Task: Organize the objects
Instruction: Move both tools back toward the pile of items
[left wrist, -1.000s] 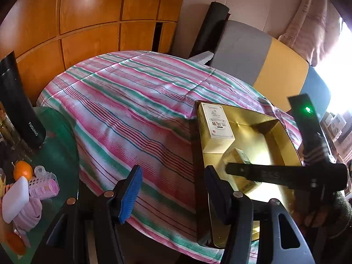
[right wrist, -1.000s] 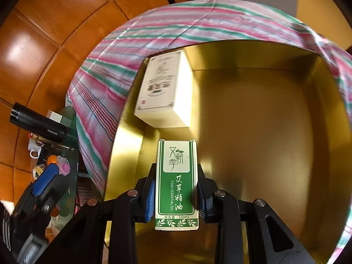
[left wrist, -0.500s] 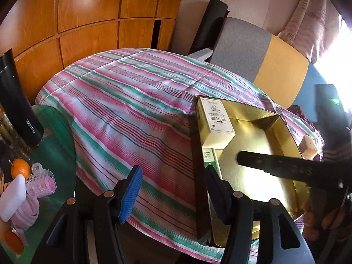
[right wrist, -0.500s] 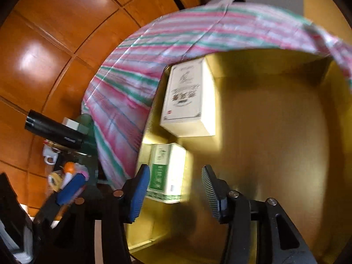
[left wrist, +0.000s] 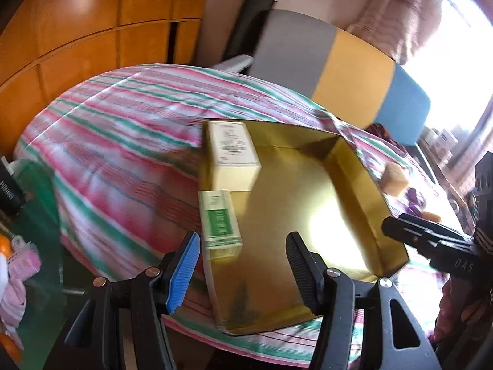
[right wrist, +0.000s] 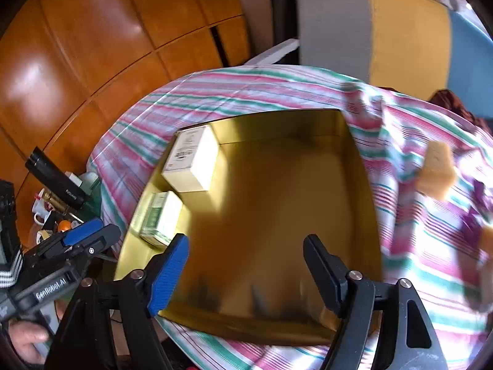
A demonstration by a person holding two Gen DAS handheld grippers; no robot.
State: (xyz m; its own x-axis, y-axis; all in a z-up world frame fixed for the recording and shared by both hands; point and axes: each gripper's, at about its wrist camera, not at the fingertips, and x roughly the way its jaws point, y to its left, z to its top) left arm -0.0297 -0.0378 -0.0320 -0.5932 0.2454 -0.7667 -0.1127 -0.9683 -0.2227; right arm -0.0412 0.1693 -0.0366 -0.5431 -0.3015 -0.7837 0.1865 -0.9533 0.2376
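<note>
The right gripper point(right wrist: 246, 262) hangs wide open and empty above the gold tray point(right wrist: 363, 203) on the striped bed point(right wrist: 246, 89). The left gripper point(left wrist: 243, 262) is equally spread, holding nothing. The green box point(right wrist: 157, 219) lies at nine o'clock against the tray's left wall, just below the cream box point(right wrist: 191, 160), apparently packed in a row to save room. A tan block point(right wrist: 434, 169) outside at three o'clock probably goes next.
</note>
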